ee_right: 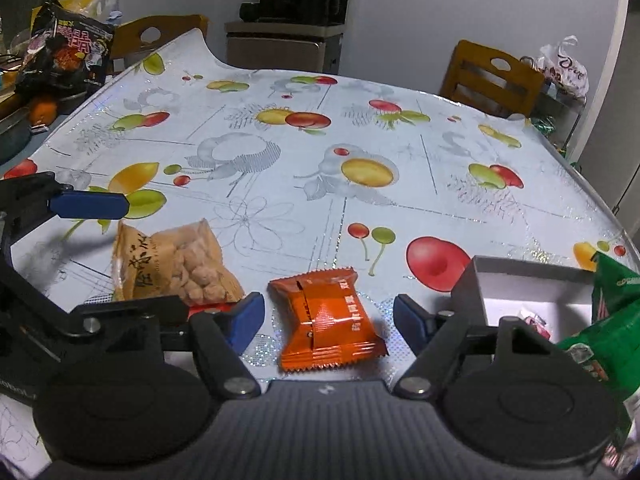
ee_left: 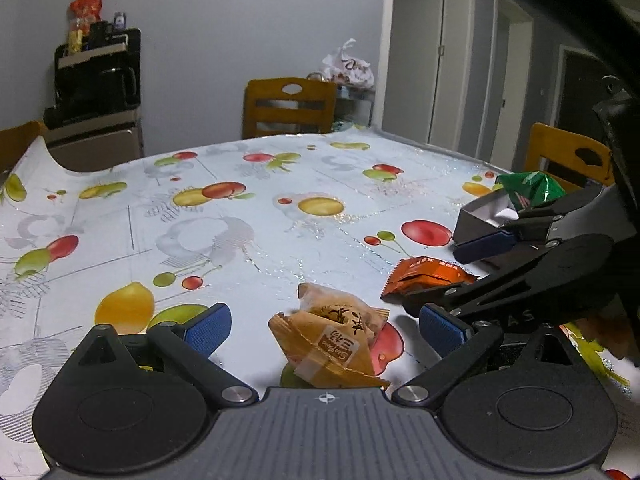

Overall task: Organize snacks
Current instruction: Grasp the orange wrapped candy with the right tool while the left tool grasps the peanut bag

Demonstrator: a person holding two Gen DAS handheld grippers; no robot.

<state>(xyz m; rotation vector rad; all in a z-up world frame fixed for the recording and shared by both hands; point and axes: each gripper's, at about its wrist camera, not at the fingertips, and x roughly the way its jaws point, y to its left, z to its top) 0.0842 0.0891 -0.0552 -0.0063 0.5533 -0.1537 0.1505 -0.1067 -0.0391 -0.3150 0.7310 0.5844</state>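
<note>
A tan snack packet lies on the fruit-print tablecloth between the spread fingers of my open left gripper; it also shows in the right wrist view. An orange snack packet lies between the spread fingers of my open right gripper; the left wrist view shows it under the right gripper's arm. A grey open box with a white inside holds a green packet at the right; both show in the left wrist view, box, green packet.
Wooden chairs stand at the table's far edges. A black snack bag and an orange fruit sit off the table's left side. A cabinet with a coffee machine stands by the wall.
</note>
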